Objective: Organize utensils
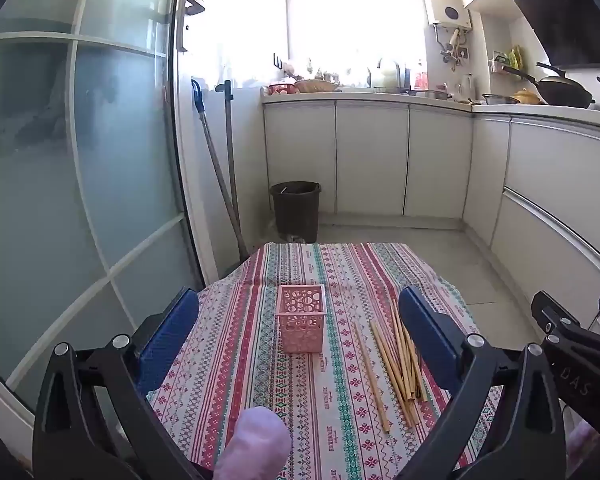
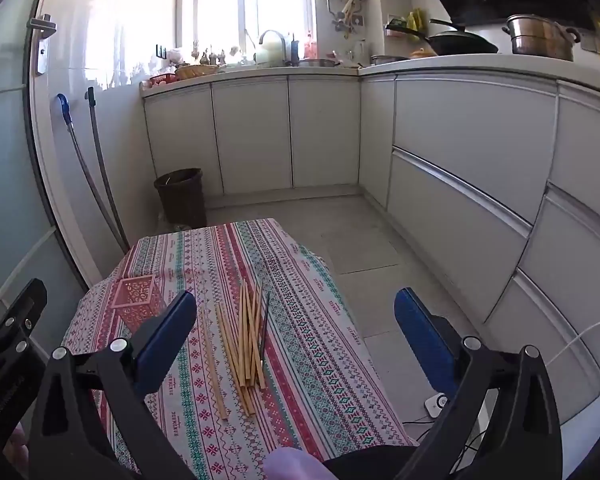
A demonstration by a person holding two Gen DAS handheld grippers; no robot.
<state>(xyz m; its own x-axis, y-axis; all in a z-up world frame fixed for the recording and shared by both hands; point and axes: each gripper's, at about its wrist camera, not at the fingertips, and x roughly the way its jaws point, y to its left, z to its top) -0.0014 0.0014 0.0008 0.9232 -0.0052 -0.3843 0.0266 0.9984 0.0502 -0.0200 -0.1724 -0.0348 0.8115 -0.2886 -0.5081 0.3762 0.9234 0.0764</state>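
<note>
White letters "DAS" stand on the black body of the right gripper (image 1: 572, 344) at the right edge of the left wrist view. The striped tablecloth (image 2: 312, 344) carries small repeated print along its bands; one near the front edge seems to read "HANDMADE", though the letters are tiny and blurred. Nothing else is legible.
</note>
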